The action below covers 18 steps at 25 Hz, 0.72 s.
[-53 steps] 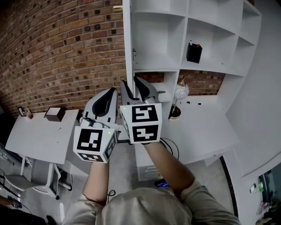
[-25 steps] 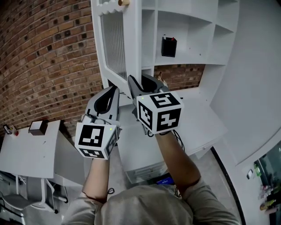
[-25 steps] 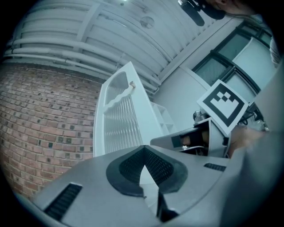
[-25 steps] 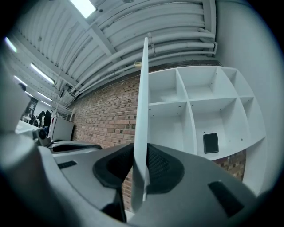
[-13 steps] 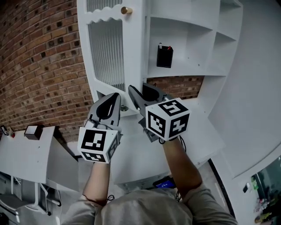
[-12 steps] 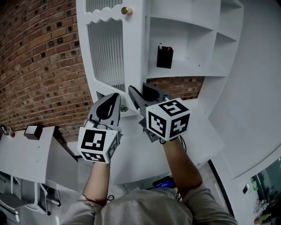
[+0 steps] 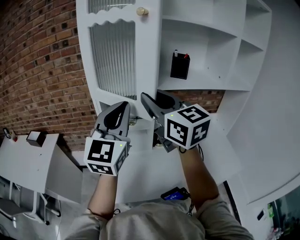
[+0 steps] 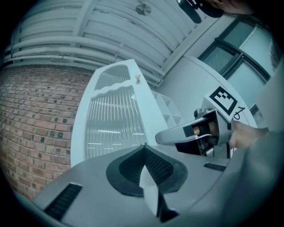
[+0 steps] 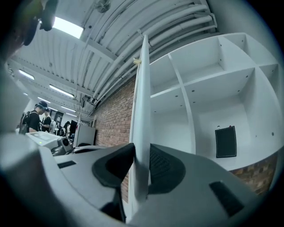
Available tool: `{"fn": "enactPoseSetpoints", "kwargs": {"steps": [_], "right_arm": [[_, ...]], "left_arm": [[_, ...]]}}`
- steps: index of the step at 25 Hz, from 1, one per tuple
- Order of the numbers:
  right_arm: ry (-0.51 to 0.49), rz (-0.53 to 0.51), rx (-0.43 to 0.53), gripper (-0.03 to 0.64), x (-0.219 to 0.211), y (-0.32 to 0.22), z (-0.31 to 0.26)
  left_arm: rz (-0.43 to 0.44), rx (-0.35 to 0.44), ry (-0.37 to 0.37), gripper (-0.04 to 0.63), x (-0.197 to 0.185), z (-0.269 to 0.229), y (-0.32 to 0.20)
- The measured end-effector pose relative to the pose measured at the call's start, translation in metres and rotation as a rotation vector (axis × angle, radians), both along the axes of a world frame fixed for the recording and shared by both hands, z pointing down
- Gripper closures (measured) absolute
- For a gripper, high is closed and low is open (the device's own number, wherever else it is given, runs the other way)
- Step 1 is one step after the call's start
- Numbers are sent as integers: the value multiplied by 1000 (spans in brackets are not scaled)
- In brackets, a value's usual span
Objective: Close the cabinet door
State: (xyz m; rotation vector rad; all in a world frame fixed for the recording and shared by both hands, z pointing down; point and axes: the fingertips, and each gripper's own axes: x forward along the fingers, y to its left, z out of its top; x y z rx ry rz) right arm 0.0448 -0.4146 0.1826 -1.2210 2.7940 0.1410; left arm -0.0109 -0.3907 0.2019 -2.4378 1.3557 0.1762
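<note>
The step in hand is the swing itself: the cabinet door point(image 7: 115, 61) stands partway round, angled out from the white shelf unit point(image 7: 211, 42), with its ribbed glass panel facing the person and the open compartments showing to its right. A small black box point(image 7: 180, 65) sits on one of those shelves, clear of the door's path as far as can be judged.

The right gripper point(image 9: 142, 153) straddles the door's free edge low down, well below the brass knob point(image 7: 141, 11). Seen along its jaws, the thin white edge runs straight up between the two pads, which look to touch both faces. The jaws are opening, so the hold appears to be easing rather than firm.

The left gripper point(image 8: 144, 148) is clenched with nothing between its jaws. It points at the outer face of the door, just beside the lower rail under the glass panel. Whether its tip touches the wood cannot be told.

The door is probably more than half closed. The next move likely calls for drawing the right jaws off the edge before it meets the frame, then pressing on the outer face, for which the left gripper is well placed, until the door lies flush
</note>
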Motion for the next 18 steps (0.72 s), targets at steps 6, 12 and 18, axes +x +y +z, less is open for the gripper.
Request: {"fn": "enactPoseSetpoints", "kwargs": {"steps": [6,12,18], "right_arm": [[-3,-74,-6,514,15,-23,1],[5,-156,-11,513,23,-43,1],[4,-227,-14,512,30,-64,2]], "left_arm": [[-35,-2,-6,589,17,2,-23],[-74,-8,15,589,30,3,-44],[-116,-9,25,589,44,6,-66]]}}
